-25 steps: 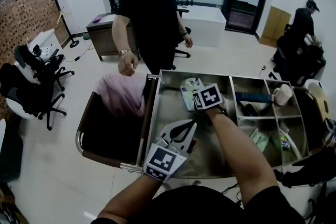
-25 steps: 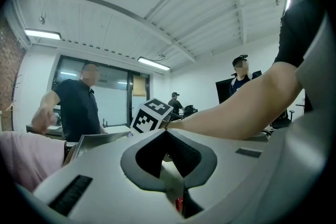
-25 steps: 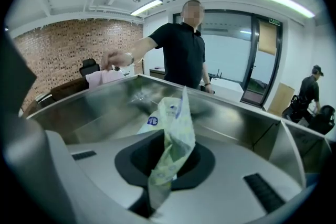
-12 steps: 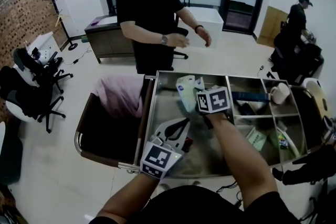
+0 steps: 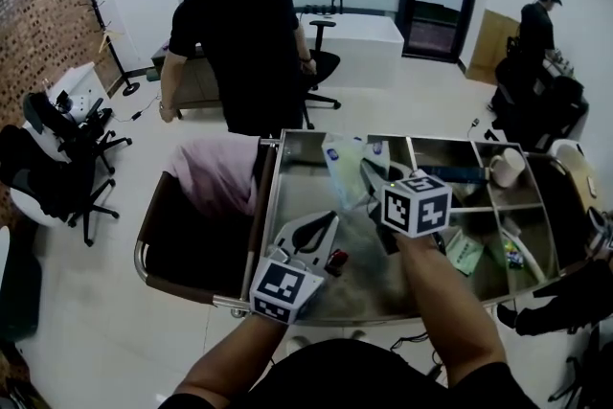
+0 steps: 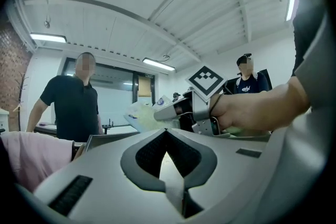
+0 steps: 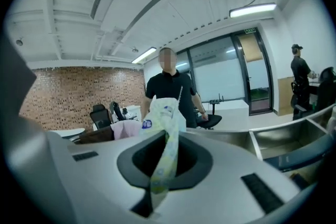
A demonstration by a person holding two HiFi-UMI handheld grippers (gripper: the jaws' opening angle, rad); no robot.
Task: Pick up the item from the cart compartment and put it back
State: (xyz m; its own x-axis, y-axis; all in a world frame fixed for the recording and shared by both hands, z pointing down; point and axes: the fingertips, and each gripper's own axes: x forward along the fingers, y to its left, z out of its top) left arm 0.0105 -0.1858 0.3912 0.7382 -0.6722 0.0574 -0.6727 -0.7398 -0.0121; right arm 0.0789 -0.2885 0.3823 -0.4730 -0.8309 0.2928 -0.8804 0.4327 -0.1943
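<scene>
- Half done, I'd say. The pick-up part looks finished: the right gripper (image 5: 367, 175) is clamped on a soft pale packet (image 5: 343, 170) and holds it in the air above the big cart compartment (image 5: 378, 287), clear of its floor.
- Left gripper (image 5: 329, 220) — jaws together, nothing in them, sitting low by the cart's near edge.
- What's left — lowering the packet back into the compartment and letting go.

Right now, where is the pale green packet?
In the head view the packet is pinched in the right gripper, above the cart's large steel compartment, right of the pink cloth.
</scene>
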